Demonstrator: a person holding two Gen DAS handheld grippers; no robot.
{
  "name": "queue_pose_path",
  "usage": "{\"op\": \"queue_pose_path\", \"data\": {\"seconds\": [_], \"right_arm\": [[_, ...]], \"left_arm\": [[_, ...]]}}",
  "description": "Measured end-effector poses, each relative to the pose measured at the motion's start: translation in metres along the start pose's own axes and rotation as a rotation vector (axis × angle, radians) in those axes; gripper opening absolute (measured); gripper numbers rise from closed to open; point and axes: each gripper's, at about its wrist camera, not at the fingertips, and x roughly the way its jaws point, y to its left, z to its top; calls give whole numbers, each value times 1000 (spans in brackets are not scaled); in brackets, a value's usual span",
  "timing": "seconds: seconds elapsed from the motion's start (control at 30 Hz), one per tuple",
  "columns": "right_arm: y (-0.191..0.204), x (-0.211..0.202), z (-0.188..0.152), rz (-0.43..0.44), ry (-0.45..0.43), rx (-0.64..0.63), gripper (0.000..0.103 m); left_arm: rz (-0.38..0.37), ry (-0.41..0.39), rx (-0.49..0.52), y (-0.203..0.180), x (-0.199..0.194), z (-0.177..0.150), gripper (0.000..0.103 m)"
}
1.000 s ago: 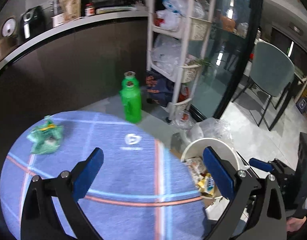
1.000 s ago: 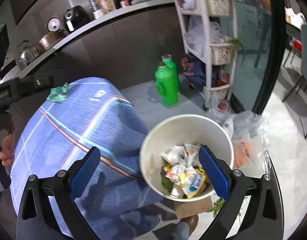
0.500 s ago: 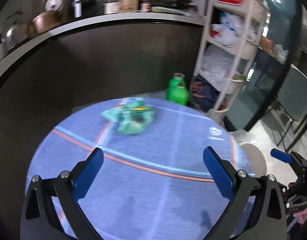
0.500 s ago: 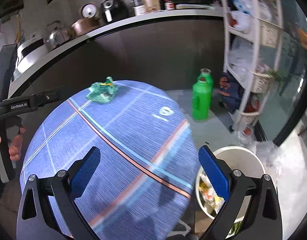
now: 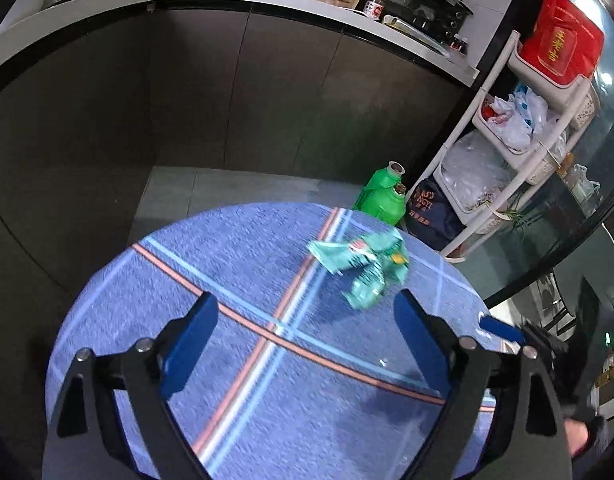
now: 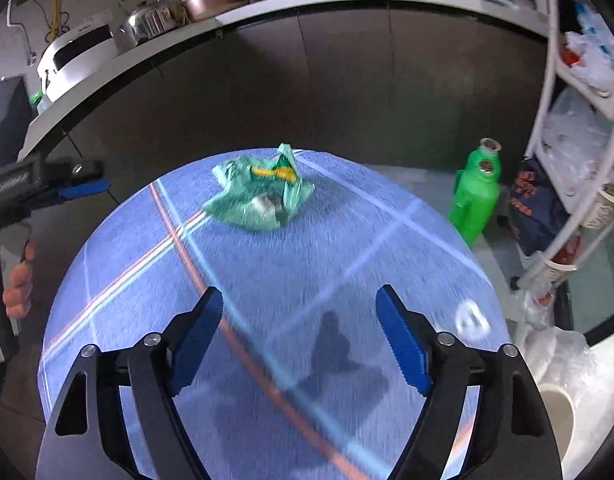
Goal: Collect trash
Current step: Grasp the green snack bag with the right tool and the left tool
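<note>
Wrapper (image 6: 259,196), crumpled, teal-green with yellow print, at 12 o'clock on blue tablecloth (image 6: 327,272); both grippers (image 5: 303,332) (image 6: 299,332) spread wide, empty.

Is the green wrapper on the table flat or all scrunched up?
Scrunched up. The green wrapper sits in a lumpy, creased heap on the blue table, with corners sticking up.
</note>
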Motion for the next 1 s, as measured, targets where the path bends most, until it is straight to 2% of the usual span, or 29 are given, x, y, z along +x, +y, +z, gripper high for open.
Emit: {"op": "queue_pose_path", "data": {"seconds": [0.23,0.33,0.4,0.43,0.53,0.8,1.0], "right_arm": [[-3,59,50,63,76,-65,66],[2,75,61,98,94,-104,61],[6,83,65,91,106,-141,54],[8,88,67,85,112,-160,47],[8,95,69,76,124,-168,10],[4,81,50,74,86,-178,5],[6,68,29,67,90,-170,5]], "left_arm": [[-27,41,22,16,28,7,75],[-30,54,37,17,42,5,75],[-29,58,31,19,49,6,75],[-31,62,26,20,53,6,75],[-31,70,18,23,61,4,76],[-51,64,4,21,69,1,92],[-163,100,-47,2,80,-1,93]]}}
